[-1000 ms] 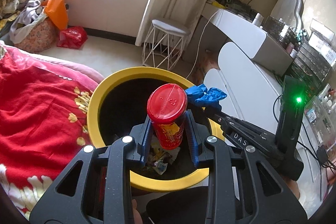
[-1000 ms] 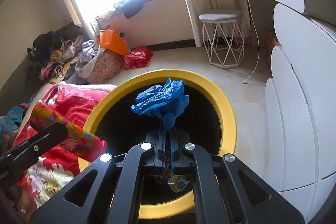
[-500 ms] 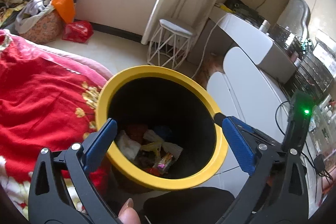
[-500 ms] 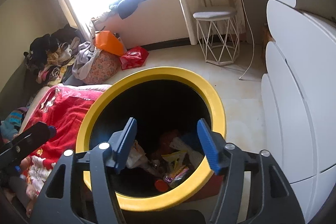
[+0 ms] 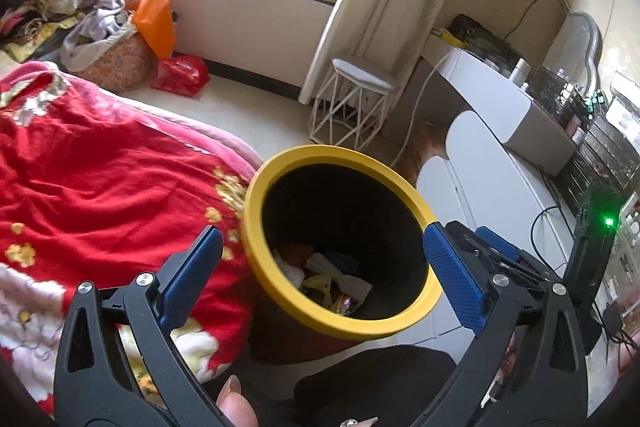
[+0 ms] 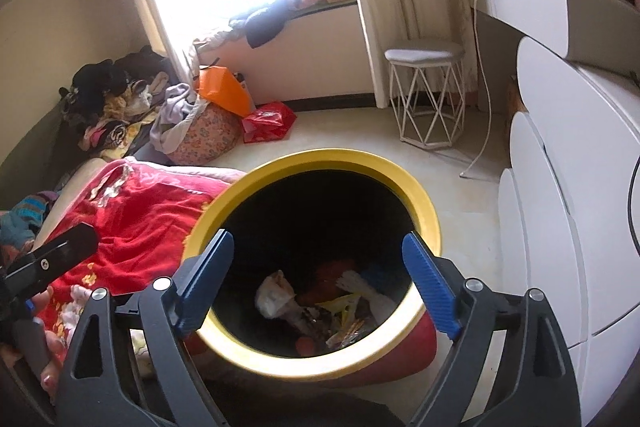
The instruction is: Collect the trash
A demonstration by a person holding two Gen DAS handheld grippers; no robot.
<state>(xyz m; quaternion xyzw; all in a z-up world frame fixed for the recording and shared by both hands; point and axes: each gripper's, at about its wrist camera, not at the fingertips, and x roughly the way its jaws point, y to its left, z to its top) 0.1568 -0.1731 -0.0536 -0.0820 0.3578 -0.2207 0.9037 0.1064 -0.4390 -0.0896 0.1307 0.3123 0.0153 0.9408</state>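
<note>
Trash [image 6: 320, 303] binned; left gripper [image 5: 324, 263] wide, right gripper [image 6: 318, 259] opening, empty

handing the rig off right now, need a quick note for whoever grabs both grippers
Left gripper: open, nothing between its fingers.
Right gripper: jaws opening, nothing between them.
Both point down at the yellow-rimmed trash bin, which stands on the floor beside the bed with the red blanket.
Done: wrappers and crumpled trash lie at the bottom of the bin.
Left: look for more trash. An orange bag and a red plastic bag sit on the floor near the window; whether they are trash I cannot tell.
</note>
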